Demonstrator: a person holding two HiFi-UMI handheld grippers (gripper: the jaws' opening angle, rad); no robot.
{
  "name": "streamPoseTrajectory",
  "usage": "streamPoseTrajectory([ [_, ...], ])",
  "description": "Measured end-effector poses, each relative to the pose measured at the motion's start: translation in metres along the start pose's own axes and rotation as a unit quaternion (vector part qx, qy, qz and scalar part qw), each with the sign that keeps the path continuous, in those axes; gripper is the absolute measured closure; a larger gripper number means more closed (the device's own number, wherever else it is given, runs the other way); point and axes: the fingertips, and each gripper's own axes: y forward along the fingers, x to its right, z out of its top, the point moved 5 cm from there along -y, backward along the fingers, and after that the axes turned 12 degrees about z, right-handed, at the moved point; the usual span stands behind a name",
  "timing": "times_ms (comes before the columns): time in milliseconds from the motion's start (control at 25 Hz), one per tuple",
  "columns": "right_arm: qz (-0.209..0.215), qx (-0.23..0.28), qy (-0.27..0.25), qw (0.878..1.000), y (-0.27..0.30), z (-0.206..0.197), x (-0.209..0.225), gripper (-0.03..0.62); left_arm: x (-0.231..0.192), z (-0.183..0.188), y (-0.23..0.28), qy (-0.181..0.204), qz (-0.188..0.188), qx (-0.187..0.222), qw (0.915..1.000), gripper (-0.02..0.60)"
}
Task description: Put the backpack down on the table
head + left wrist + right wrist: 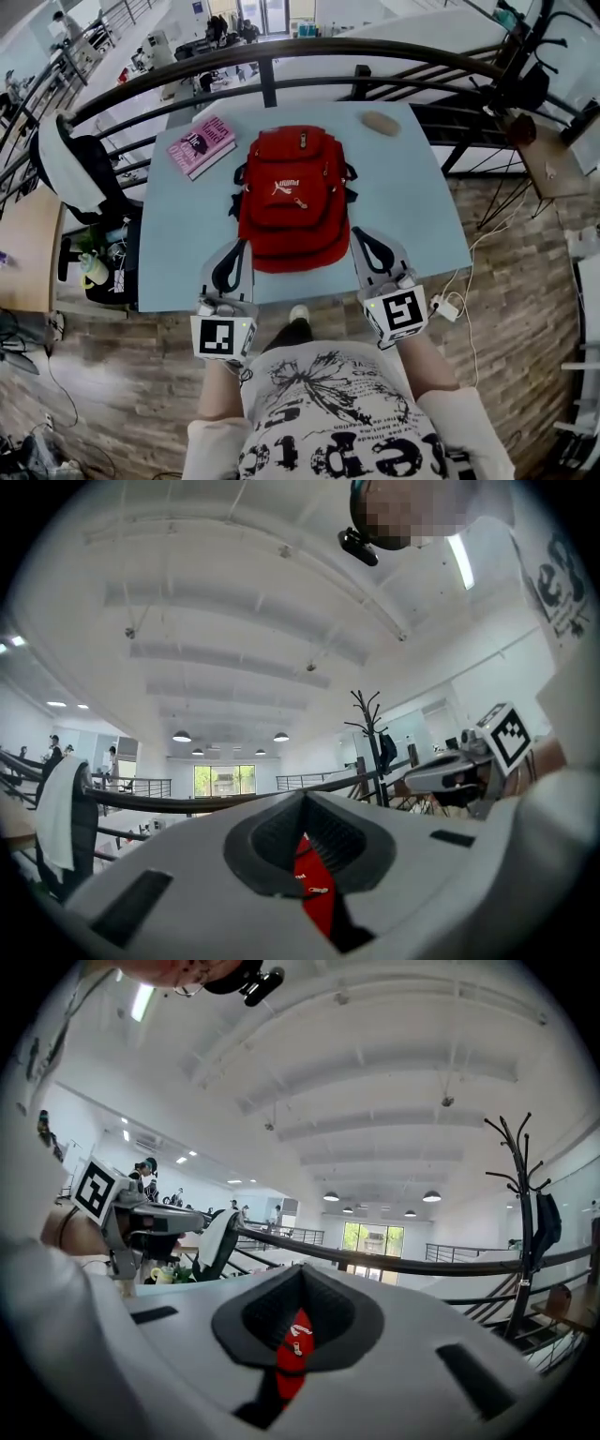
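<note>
A red backpack (292, 195) lies flat on the light blue table (183, 248), its front pocket facing up. My left gripper (236, 247) hovers over the backpack's near left corner and my right gripper (359, 234) over its near right corner. Both are shut with nothing between their jaws. In the left gripper view the jaws (302, 795) meet at the tips, and a strip of red backpack (316, 894) shows through the gap behind them. The right gripper view shows the same: closed jaws (300, 1269) with red fabric (292, 1354) below. No strap or handle is held.
A pink book (201, 143) lies at the table's far left and a brown oval object (381, 123) at the far right. A chair draped in white cloth (67, 169) stands left of the table. A dark railing (272, 58) runs behind, with a coat rack (523, 1208) nearby.
</note>
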Motion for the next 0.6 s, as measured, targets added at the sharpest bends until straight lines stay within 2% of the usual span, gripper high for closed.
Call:
streamPoseTrajectory([
  [240, -0.027, 0.008, 0.008, 1.000, 0.000, -0.001, 0.012, 0.602, 0.001, 0.007, 0.003, 0.008, 0.014, -0.002, 0.9999, 0.571],
  [480, -0.022, 0.015, 0.004, 1.000, 0.001, 0.006, 0.017, 0.602, 0.002, 0.013, 0.006, 0.003, 0.008, 0.007, 0.9999, 0.571],
  [600, -0.024, 0.018, 0.001, 1.000, 0.001, 0.009, 0.019, 0.602, 0.001, 0.015, 0.008, 0.004, 0.017, 0.006, 0.9998, 0.571],
])
